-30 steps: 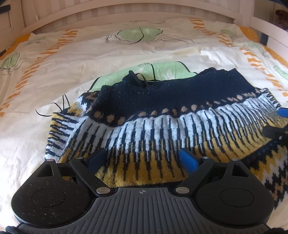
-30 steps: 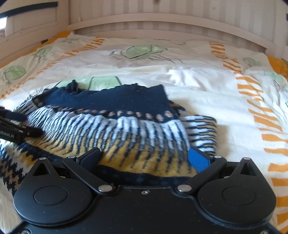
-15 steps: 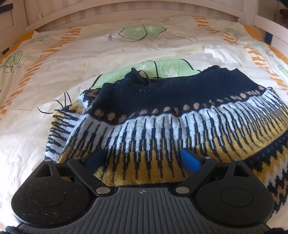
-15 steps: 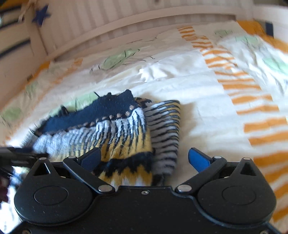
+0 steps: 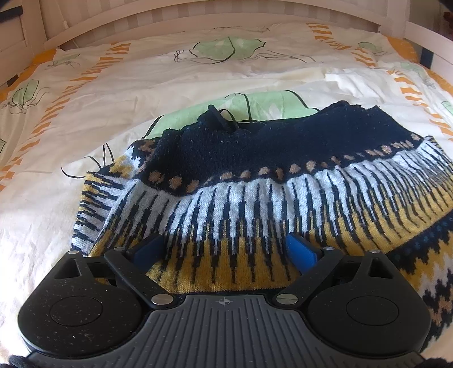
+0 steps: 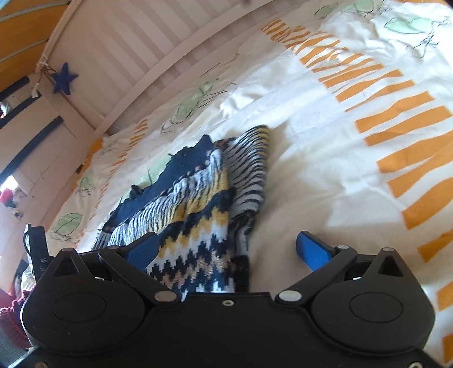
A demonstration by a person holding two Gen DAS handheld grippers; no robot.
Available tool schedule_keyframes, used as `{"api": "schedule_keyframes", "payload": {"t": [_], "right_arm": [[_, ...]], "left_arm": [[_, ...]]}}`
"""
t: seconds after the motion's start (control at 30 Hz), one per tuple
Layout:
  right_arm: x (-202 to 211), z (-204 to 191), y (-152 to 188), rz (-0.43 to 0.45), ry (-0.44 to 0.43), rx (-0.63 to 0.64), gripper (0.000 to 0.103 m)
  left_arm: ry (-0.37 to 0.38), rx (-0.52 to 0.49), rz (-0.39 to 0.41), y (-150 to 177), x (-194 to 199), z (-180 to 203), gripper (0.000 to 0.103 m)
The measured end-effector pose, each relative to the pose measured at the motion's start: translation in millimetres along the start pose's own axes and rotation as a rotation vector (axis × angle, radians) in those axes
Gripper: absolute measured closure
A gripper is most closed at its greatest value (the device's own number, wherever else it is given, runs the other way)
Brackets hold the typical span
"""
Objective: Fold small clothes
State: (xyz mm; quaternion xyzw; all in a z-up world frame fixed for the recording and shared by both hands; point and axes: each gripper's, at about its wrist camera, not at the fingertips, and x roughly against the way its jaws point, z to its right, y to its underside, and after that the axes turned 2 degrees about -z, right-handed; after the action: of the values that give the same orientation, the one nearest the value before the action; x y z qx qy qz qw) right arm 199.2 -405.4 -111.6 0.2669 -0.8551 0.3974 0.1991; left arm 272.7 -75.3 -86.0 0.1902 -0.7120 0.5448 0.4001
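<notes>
Bedding spreads wide around the folded sweater [image 5: 254, 181]: the duvet [image 5: 141, 93], cream cotton printed with pale green leaves and orange dashes, lies open on the far side and to the left, and a broad bare stretch runs off to the right in the right wrist view. A white slatted bed frame [image 5: 198, 11] closes the far edge, and a blue star [image 6: 64, 78] hangs on its corner post.

The sweater is a chunky knit, navy at the top, then a row of tan dots, white and black vertical stripes, mustard, and a zigzag band at the hem. It lies in soft layers in the middle of the bed, with a striped sleeve doubled along its right edge.

The left gripper [image 5: 226, 250] has its blue-padded fingers set wide over the mustard band, clamping nothing. The right gripper [image 6: 228, 250] is spread wide too, left pad over the zigzag hem, right pad above bare duvet.
</notes>
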Motion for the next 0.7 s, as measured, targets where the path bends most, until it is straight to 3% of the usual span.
{"api": "schedule_keyframes", "payload": {"t": [0.4, 0.53, 0.7], "right_arm": [[-48.7, -2.7, -16.5, -0.018, -0.129, 0.071, 0.0], [-53.3, 2.3, -12.5, 0.022, -0.174, 0.081, 0.0], [-45.6, 12.1, -8.0, 0.061, -0.226, 0.049, 0.0]], "left_arm": [[0.006, 0.009, -0.035, -5.8, -0.4, -1.4, 0.008], [0.029, 0.057, -0.099, -22.9, 1.2, -5.2, 0.009], [0.074, 0.15, -0.069, -46.8, 7.7, 1.8, 0.009]]}}
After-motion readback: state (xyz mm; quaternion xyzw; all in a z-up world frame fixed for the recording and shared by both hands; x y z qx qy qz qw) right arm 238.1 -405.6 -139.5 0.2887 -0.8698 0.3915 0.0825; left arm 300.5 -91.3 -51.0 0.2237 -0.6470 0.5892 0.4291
